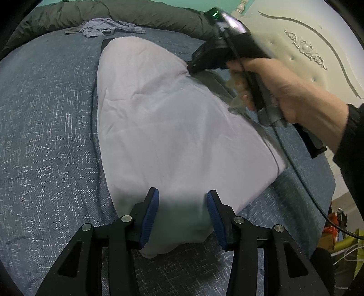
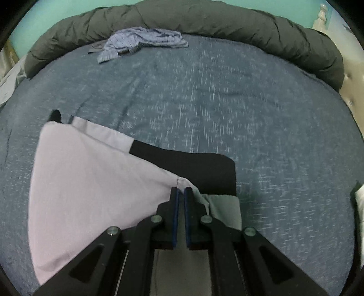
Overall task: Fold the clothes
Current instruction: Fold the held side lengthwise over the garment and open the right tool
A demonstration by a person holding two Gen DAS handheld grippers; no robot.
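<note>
Nearest me, my left gripper (image 1: pixel 182 218) hangs with jaws half open around the near bunched end of the lilac garment (image 1: pixel 163 127), pads apart from it. It lies on the blue bedspread (image 1: pixel 45 136); a grey duvet (image 2: pixel 204 25) rolls along the far edge. My right hand (image 1: pixel 293 91) angles the right gripper (image 2: pixel 181 193) down, jaws pinched shut on the garment's edge.

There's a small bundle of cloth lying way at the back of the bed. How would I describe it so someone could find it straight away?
Start at the blue bedspread and look to its far edge, where a rolled dark duvet runs along. Just before that roll lies the crumpled striped garment. Unlike the large pale lilac garment spread flat nearby, it is small, bluish, finely striped and bunched up.
</note>
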